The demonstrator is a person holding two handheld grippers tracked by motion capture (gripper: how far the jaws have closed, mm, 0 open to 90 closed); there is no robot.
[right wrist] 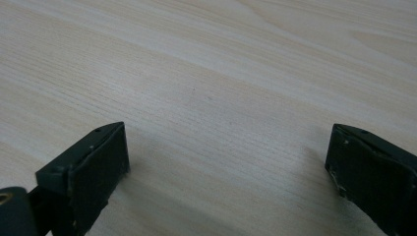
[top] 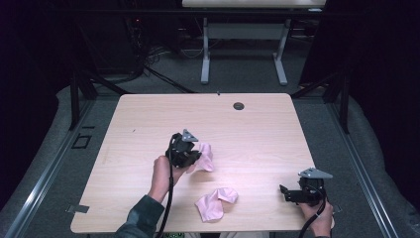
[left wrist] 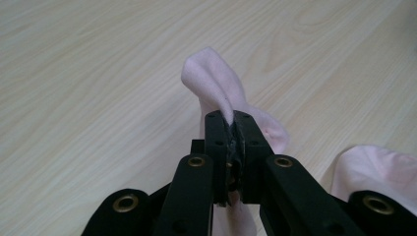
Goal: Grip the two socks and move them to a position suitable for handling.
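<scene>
L gripper (left wrist: pixel 234 129) jaws clamped on pink cloth (left wrist: pixel 216 86) mid-table, 2nd pink cloth (top: pixel 216 203) near front edge, R gripper (right wrist: pixel 223 162) wide open, empty, over bare wood table (top: pixel 257 129)

Two small pale pink socks on a light wood desk (top: pixel 257 129): one crumpled sock (top: pixel 206 157) near the middle, pinched and lifted into a soft fold, and a second sock (top: pixel 216 203) lying bunched near the front edge.
</scene>
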